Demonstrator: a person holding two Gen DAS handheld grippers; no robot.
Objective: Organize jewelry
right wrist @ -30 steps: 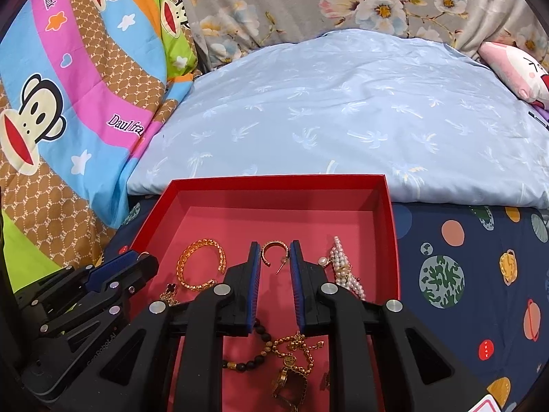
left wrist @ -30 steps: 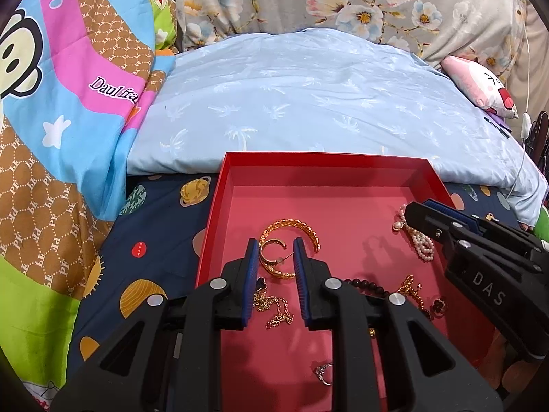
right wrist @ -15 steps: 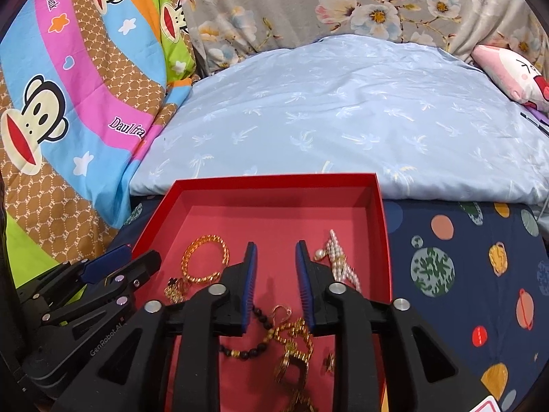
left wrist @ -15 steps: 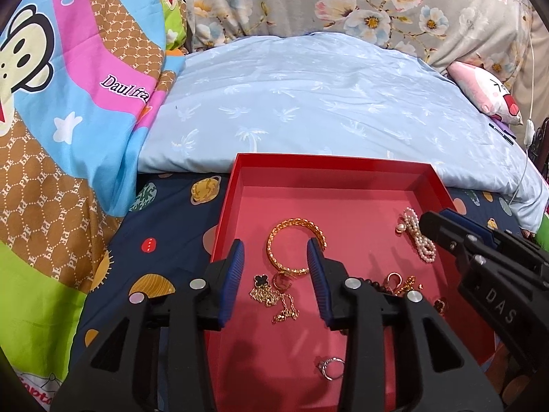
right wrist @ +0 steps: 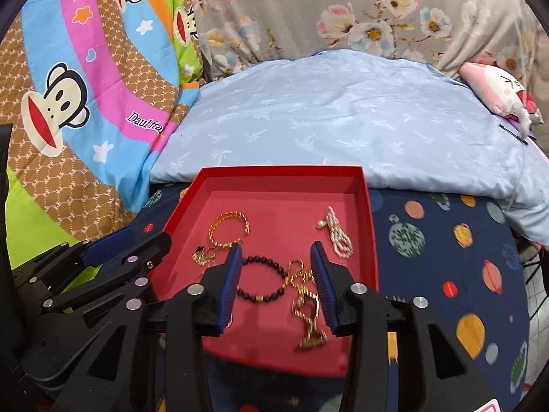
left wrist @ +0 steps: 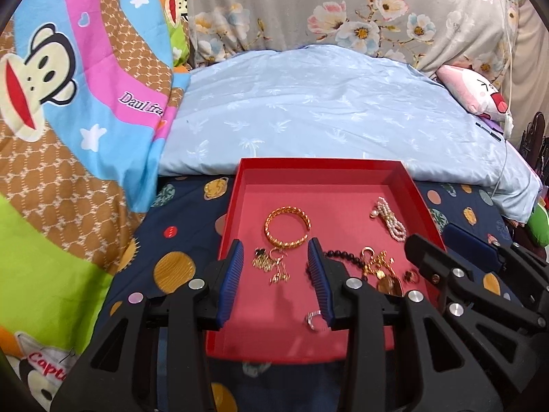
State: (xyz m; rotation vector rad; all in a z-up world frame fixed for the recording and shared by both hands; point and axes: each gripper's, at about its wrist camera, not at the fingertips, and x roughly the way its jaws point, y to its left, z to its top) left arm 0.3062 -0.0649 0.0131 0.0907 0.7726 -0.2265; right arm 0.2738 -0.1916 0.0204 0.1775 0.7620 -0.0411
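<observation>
From the left wrist camera, the left gripper [left wrist: 274, 257] hangs over the near half of a shallow red tray [left wrist: 319, 168] that sits on a dark planet-print sheet [left wrist: 178, 240]. Its jaws have just been opening and now stand apart with nothing pressed between the blue pads; a small gold chain with a black clover charm [left wrist: 269, 262] lies on the tray floor in the gap below them. Just beyond the fingertips lies a gold bangle [left wrist: 287, 226]. A pearl strand [left wrist: 389, 218] rests toward the tray's right wall, and a dark bead bracelet [left wrist: 343, 257] and a tangle of gold pieces [left wrist: 381, 267] lie right of the gripper. A silver ring [left wrist: 315, 319] sits by the right finger's inner edge. The right gripper [left wrist: 456, 240] enters from the right over the tray's edge.

From the right wrist camera, the right gripper [right wrist: 276, 257] hovers over the same red tray [right wrist: 372, 226], jaws likewise just opened and apart, clamped on nothing. Below them lie the dark bead bracelet [right wrist: 264, 279] and a tangled gold chain [right wrist: 307, 304], somewhat blurred. The gold bangle [right wrist: 229, 230] and pearl strand [right wrist: 338, 235] lie farther back, well apart from each other. The left gripper [right wrist: 127, 240] shows at the left by the tray's wall. A pale blue quilt [right wrist: 326, 120] lies behind the tray
</observation>
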